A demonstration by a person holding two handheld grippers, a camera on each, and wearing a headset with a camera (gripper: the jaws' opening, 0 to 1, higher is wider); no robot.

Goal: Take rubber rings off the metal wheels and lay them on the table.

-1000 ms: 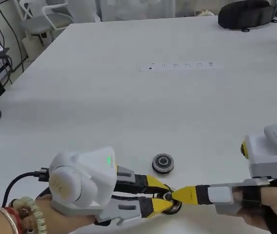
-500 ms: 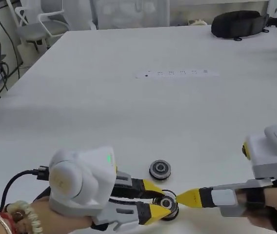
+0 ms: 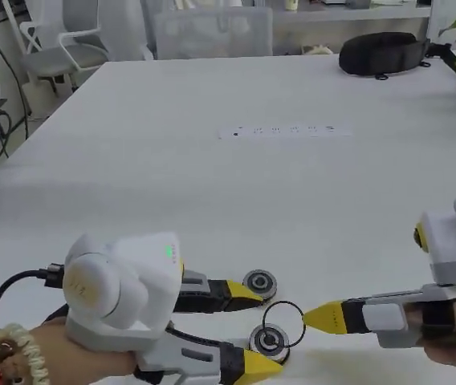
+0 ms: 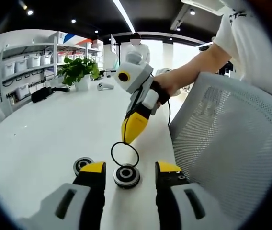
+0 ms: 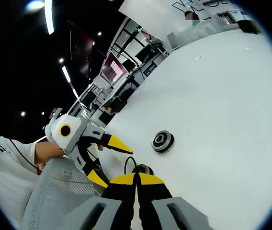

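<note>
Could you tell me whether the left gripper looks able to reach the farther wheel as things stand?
Probably yes: the left gripper is open, and the farther wheel lies on bare table just outside one jaw. It would first have to shift off the nearer wheel between its jaws.

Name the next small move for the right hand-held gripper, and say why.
Probably carry the ring sideways to bare table and open to lay it down. The right hand-held gripper is shut on the ring, which looks free of the wheel that sits between the jaws of the open left hand-held gripper.
</note>
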